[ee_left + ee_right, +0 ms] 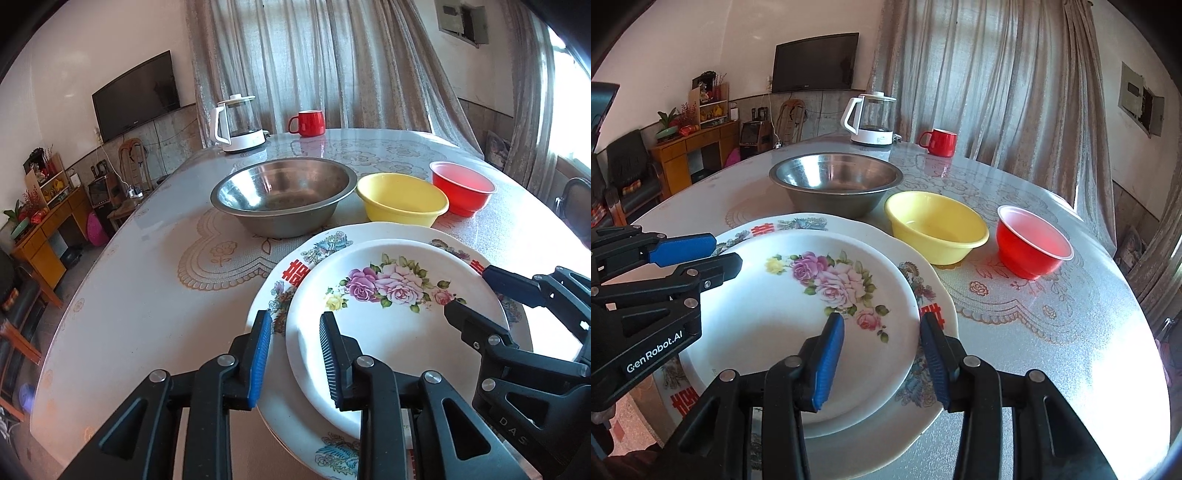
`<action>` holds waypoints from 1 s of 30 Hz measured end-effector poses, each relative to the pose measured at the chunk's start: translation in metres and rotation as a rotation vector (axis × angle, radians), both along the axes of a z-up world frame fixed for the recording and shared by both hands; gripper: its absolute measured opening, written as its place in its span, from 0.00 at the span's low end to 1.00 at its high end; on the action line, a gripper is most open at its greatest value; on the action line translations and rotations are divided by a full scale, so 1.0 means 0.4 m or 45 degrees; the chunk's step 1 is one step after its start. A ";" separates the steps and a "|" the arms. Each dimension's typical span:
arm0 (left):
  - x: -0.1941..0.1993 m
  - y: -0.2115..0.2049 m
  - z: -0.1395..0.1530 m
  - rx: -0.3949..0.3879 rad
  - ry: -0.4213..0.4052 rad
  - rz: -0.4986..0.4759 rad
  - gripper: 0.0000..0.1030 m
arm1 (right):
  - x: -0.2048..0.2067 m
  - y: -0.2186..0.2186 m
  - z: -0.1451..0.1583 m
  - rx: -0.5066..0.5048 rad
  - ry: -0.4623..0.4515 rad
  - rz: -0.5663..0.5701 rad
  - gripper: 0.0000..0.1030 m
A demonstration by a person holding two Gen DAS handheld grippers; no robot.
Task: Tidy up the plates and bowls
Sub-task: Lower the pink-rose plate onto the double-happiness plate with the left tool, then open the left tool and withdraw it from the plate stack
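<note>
A small white plate with pink roses (391,295) (798,317) lies on top of a larger white plate with red characters (295,275) (934,314) at the table's near edge. My left gripper (295,354) is open, its jaws on either side of the small plate's left rim. My right gripper (882,354) is open, its jaws on either side of the small plate's right rim; it also shows in the left wrist view (469,291). Behind the plates stand a steel bowl (282,194) (834,182), a yellow bowl (402,199) (936,225) and a red bowl (461,186) (1032,240).
A white electric kettle (238,123) (871,118) and a red mug (308,122) (940,142) stand at the table's far edge. The round table (147,280) (1052,350) has a lace-pattern cover. Curtains hang behind; a TV and a wooden cabinet are at the left.
</note>
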State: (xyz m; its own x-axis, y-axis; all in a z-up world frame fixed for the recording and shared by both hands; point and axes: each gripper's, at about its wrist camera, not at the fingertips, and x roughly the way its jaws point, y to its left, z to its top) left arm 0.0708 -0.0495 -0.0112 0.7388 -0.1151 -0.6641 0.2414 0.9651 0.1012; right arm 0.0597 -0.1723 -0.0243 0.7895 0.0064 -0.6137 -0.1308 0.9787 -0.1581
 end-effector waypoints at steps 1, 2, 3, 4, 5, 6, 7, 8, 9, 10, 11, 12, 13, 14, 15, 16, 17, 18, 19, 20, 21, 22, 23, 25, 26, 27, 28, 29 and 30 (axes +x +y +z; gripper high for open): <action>-0.002 0.002 0.003 -0.007 0.001 0.003 0.27 | 0.000 0.001 -0.001 -0.002 -0.003 0.000 0.43; -0.004 0.004 0.006 -0.010 0.000 0.008 0.27 | -0.001 0.001 -0.001 0.001 -0.004 0.000 0.43; -0.005 0.007 0.007 -0.014 -0.002 0.011 0.28 | -0.002 0.000 -0.001 0.007 -0.003 0.001 0.44; -0.007 0.010 0.010 -0.018 -0.003 0.013 0.28 | -0.002 0.000 -0.001 0.014 -0.003 0.003 0.46; -0.010 0.012 0.014 -0.022 -0.004 0.014 0.28 | -0.003 0.001 -0.001 0.016 -0.003 0.006 0.47; -0.013 0.014 0.017 -0.029 -0.006 0.016 0.28 | -0.004 0.003 -0.002 0.012 -0.004 0.008 0.48; -0.017 0.018 0.021 -0.041 -0.006 0.015 0.29 | -0.006 0.006 -0.003 0.006 -0.005 0.008 0.49; -0.021 0.021 0.024 -0.052 -0.006 0.014 0.30 | -0.008 0.008 -0.004 0.004 -0.005 0.008 0.50; -0.025 0.023 0.028 -0.058 -0.007 0.012 0.31 | -0.008 0.009 -0.004 0.005 -0.005 0.006 0.51; -0.030 0.025 0.032 -0.061 -0.011 0.011 0.32 | -0.009 0.009 -0.004 0.010 -0.005 0.001 0.51; -0.033 0.026 0.036 -0.063 -0.015 0.012 0.32 | -0.011 0.008 -0.004 0.019 -0.005 -0.002 0.51; -0.037 0.028 0.039 -0.064 -0.019 0.011 0.32 | -0.014 0.008 -0.003 0.027 -0.003 -0.005 0.52; -0.042 0.030 0.042 -0.067 -0.024 0.011 0.32 | -0.015 0.007 -0.003 0.032 -0.001 -0.006 0.52; -0.047 0.032 0.046 -0.071 -0.029 0.011 0.32 | -0.018 0.007 -0.002 0.036 0.001 -0.007 0.52; -0.051 0.034 0.049 -0.074 -0.033 0.011 0.32 | -0.021 0.007 -0.002 0.037 0.002 -0.007 0.52; -0.055 0.037 0.052 -0.079 -0.037 0.010 0.32 | -0.024 0.008 -0.003 0.035 0.004 -0.008 0.52; -0.060 0.041 0.054 -0.082 -0.042 0.010 0.32 | -0.027 0.009 -0.002 0.036 0.006 -0.009 0.51; -0.064 0.043 0.057 -0.084 -0.047 0.011 0.32 | -0.030 0.007 -0.001 0.047 0.009 -0.012 0.51; -0.069 0.045 0.060 -0.088 -0.052 0.010 0.32 | -0.032 0.005 0.000 0.064 0.013 -0.016 0.51; -0.074 0.047 0.062 -0.090 -0.055 0.008 0.32 | -0.035 0.003 0.002 0.080 0.017 -0.018 0.51; -0.079 0.048 0.065 -0.092 -0.058 0.008 0.32 | -0.038 0.000 0.005 0.093 0.021 -0.019 0.51; -0.083 0.050 0.068 -0.094 -0.063 0.008 0.32 | -0.040 -0.001 0.006 0.103 0.024 -0.020 0.51; -0.088 0.052 0.070 -0.095 -0.067 0.008 0.32 | -0.042 -0.002 0.007 0.111 0.029 -0.022 0.51; -0.095 0.055 0.074 -0.098 -0.070 0.007 0.33 | -0.045 -0.004 0.009 0.132 0.038 -0.026 0.51; -0.099 0.057 0.076 -0.100 -0.074 0.007 0.33 | -0.047 -0.007 0.011 0.151 0.044 -0.030 0.51; -0.104 0.059 0.079 -0.103 -0.078 0.007 0.33 | -0.049 -0.011 0.013 0.175 0.050 -0.033 0.51; -0.108 0.061 0.081 -0.106 -0.082 0.006 0.34 | -0.048 -0.015 0.014 0.200 0.058 -0.035 0.51; -0.112 0.063 0.083 -0.107 -0.084 0.006 0.34 | -0.048 -0.019 0.016 0.225 0.066 -0.038 0.51; -0.113 0.063 0.084 -0.110 -0.085 0.005 0.35 | -0.048 -0.023 0.019 0.248 0.072 -0.040 0.51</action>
